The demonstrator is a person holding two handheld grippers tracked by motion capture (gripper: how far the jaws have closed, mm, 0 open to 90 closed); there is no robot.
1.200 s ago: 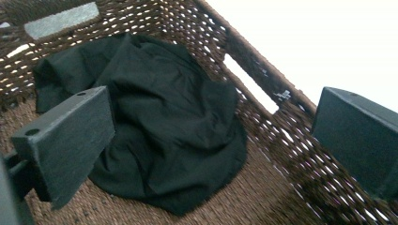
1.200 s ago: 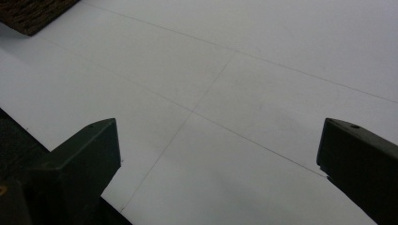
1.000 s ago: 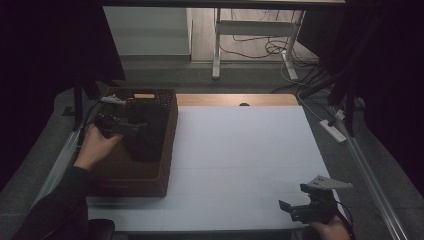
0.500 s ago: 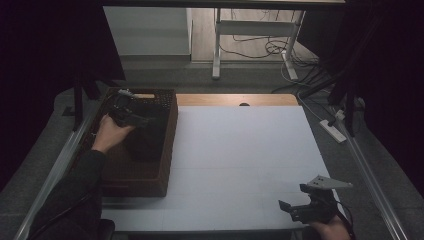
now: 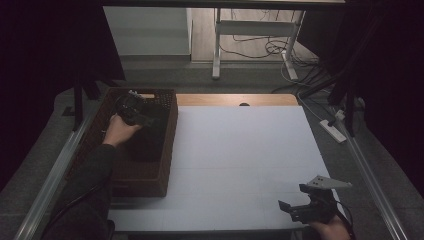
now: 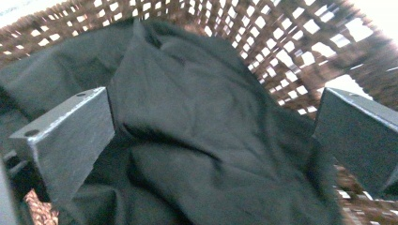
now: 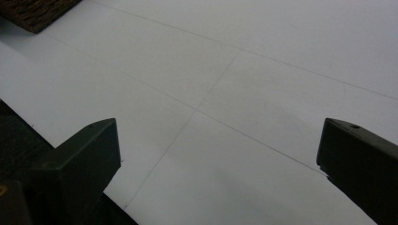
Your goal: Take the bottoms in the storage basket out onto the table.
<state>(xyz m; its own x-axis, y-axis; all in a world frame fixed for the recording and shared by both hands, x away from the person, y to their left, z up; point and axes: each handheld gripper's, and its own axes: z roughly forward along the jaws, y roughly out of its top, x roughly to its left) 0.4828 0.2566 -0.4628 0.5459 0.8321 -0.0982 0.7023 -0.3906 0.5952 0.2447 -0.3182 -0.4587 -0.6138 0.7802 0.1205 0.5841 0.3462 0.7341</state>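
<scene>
Left gripper (image 6: 213,136) is hovering with jaws wide apart over the dark cloth (image 6: 197,117) lying inside the wicker basket (image 5: 165,145), right gripper (image 7: 220,154) is gaping wide, empty, above the white table (image 5: 240,150).

Matt black cloth (image 6: 197,140) in rough woven wicker basket (image 5: 167,150)
</scene>
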